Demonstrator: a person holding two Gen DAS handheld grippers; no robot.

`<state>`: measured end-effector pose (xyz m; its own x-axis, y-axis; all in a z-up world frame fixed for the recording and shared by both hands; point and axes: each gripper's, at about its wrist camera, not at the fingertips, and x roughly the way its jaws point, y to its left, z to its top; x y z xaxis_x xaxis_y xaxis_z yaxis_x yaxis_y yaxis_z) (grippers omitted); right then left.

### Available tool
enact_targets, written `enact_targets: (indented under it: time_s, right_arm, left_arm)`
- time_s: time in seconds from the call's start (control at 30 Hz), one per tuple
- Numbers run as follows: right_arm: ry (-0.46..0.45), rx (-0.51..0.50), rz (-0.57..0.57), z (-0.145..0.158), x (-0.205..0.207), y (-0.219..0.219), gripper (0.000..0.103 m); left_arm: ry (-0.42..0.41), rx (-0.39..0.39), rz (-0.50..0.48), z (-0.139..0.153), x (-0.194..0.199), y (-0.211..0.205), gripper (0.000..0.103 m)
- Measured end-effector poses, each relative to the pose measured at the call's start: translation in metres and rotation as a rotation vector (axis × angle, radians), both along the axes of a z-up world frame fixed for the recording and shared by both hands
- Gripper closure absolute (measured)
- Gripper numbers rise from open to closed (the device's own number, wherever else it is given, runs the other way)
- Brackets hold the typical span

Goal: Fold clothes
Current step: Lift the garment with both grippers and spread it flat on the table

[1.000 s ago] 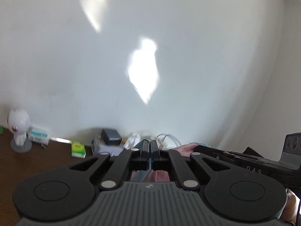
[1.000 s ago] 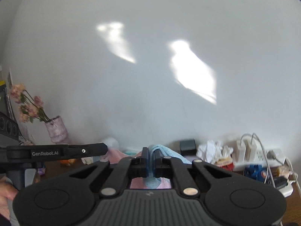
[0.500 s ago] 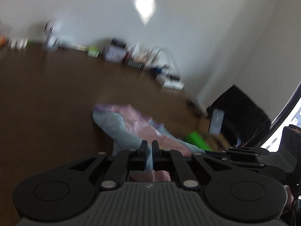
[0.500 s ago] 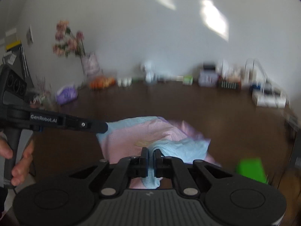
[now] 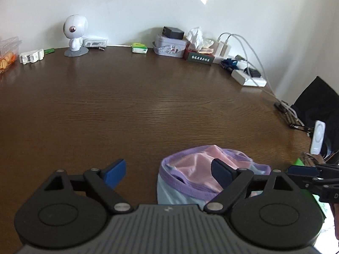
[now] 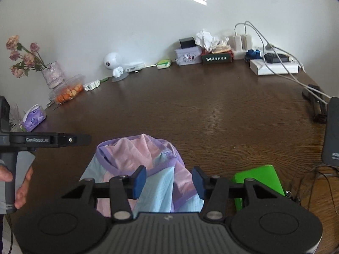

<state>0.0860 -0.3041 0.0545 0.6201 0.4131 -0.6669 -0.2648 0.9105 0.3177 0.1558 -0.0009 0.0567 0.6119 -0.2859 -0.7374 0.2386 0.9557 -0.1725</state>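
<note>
Resting in a loose heap at the near edge of the brown surface, the pastel garment shows pink and light-blue mesh panels with purple trim, bunched rather than flat. Both jaws have just been opening. The left hand-held gripper stands spread wide and released, its right finger over the pink cloth and its left finger over bare wood, nothing pinched. The right hand-held gripper is partly spread, with the blue panel lying between its pads but not pressed by them, so the cloth looks let go.

Risks, as I judge them: the heap may have landed crumpled, so any fold started now would trap wrinkles or catch a double layer. A careless re-grasp could take only the purple hem and drag the whole bundle toward the edge, where it might slip off. The green object just beside the garment could be snagged or pushed.

Along the far wall, a clear plastic box holds orange pieces, seemingly food. A vase carries dried roses. A dark tissue box has crumpled tissue sprouting from it, and a patterned tin sits closed, contents hidden.
</note>
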Motion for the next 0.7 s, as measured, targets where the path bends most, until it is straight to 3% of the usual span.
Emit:
enact_targets:
  time_s: [0.07, 0.1, 0.13, 0.17, 0.2, 0.23, 0.3, 0.53, 0.63, 0.7]
  right_arm:
    - [0.047, 0.025, 0.005, -0.007, 0.018, 0.001, 0.06]
    - [0.072, 0.029, 0.007, -0.011, 0.025, 0.003, 0.063]
    - [0.091, 0.034, 0.014, -0.014, 0.031, 0.004, 0.07]
    - [0.114, 0.045, 0.025, -0.018, 0.036, 0.006, 0.076]
    - [0.13, 0.047, 0.036, -0.022, 0.041, 0.008, 0.08]
    - [0.136, 0.041, 0.046, -0.025, 0.043, 0.01, 0.092]
    - [0.114, 0.02, 0.065, -0.026, 0.044, 0.015, 0.099]
    - [-0.073, -0.03, 0.094, 0.017, 0.063, 0.027, 0.101]
    - [-0.182, -0.085, 0.103, 0.051, 0.092, 0.038, 0.101]
    - [-0.287, -0.114, 0.108, 0.084, 0.11, 0.049, 0.101]
  left_arm:
    - [0.043, 0.021, -0.021, -0.013, 0.017, -0.004, 0.02]
    - [0.06, 0.025, -0.039, -0.019, 0.022, -0.005, 0.027]
    - [0.061, 0.03, -0.047, -0.022, 0.024, -0.006, 0.041]
    - [0.055, 0.036, -0.05, -0.024, 0.025, -0.006, 0.042]
    - [0.054, 0.035, -0.059, -0.025, 0.025, -0.006, 0.056]
    - [0.056, 0.032, -0.07, -0.025, 0.025, -0.006, 0.079]
    - [0.063, 0.005, -0.082, -0.023, 0.027, -0.005, 0.098]
    - [-0.099, -0.037, -0.002, 0.013, 0.032, 0.012, 0.101]
    - [-0.207, -0.029, 0.072, 0.047, 0.048, 0.022, 0.101]
    - [-0.316, -0.05, 0.107, 0.089, 0.056, 0.028, 0.101]
